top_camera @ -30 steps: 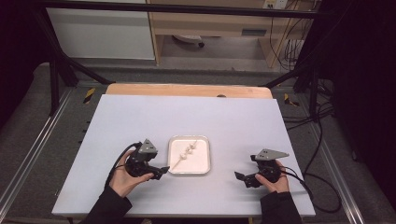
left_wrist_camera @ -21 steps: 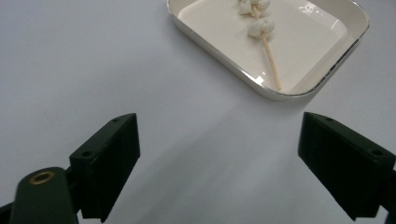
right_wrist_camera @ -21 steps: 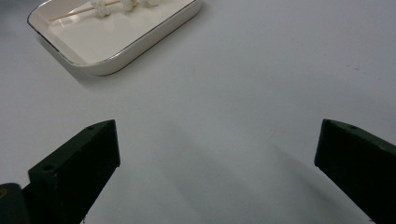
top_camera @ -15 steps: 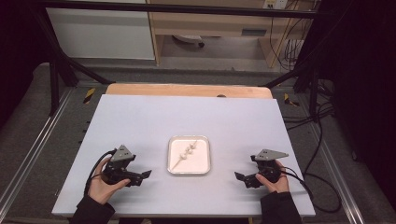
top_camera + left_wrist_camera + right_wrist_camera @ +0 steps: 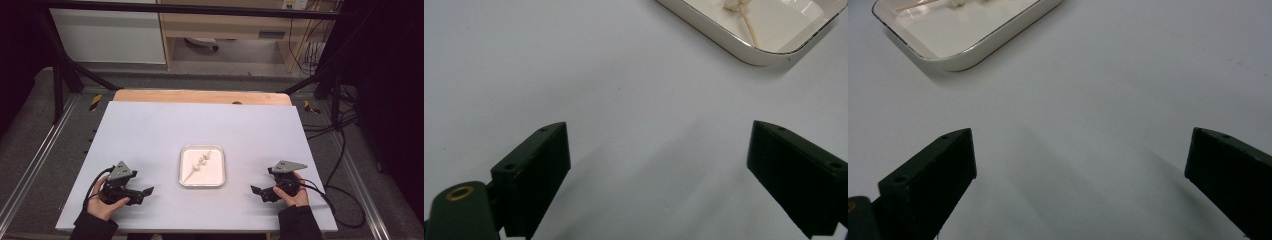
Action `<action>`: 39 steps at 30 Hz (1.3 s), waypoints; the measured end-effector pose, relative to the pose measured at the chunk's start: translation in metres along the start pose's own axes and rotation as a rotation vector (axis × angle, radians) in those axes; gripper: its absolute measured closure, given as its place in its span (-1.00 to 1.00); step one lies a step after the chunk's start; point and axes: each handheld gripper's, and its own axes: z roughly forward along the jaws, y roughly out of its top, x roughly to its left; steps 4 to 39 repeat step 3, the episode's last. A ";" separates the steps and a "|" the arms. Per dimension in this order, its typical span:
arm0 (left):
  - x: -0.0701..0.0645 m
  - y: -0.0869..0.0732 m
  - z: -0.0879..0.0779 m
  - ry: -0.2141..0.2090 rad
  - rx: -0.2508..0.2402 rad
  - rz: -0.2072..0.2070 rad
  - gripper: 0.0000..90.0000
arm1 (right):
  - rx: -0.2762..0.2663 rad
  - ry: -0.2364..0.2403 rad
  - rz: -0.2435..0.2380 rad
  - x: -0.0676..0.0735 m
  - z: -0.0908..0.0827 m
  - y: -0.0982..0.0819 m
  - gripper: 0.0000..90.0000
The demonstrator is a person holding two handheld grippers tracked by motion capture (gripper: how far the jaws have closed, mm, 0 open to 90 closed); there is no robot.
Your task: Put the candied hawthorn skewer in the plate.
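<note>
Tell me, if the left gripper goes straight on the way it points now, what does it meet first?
Probably the near side of the white tray. The left gripper is open with bare table between its jaws and ahead of it, and the tray lies ahead, a little to one side. The stick inside comes later.

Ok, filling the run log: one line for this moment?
left gripper: open, empty | right gripper: open, empty | skewer: in tray

A white table top (image 5: 150, 135) lay on a wooden board (image 5: 200, 96), whose far edge showed behind it. Black metal frame bars (image 5: 60, 75) stood at both sides. Behind the table there was a white cabinet (image 5: 107, 37) and a wooden shelf unit (image 5: 225, 25). Black cables (image 5: 345, 150) lay on the grey floor (image 5: 35, 150) at the right.
</note>
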 end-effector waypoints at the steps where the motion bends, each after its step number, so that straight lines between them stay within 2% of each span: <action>1: 0.000 0.000 0.001 -0.001 0.001 0.000 -0.77 | 0.002 0.002 -0.005 0.000 0.000 0.000 -0.98; 39: 0.000 0.000 0.001 -0.005 0.006 0.003 -0.77 | 0.004 0.003 0.001 0.000 0.000 0.000 -0.98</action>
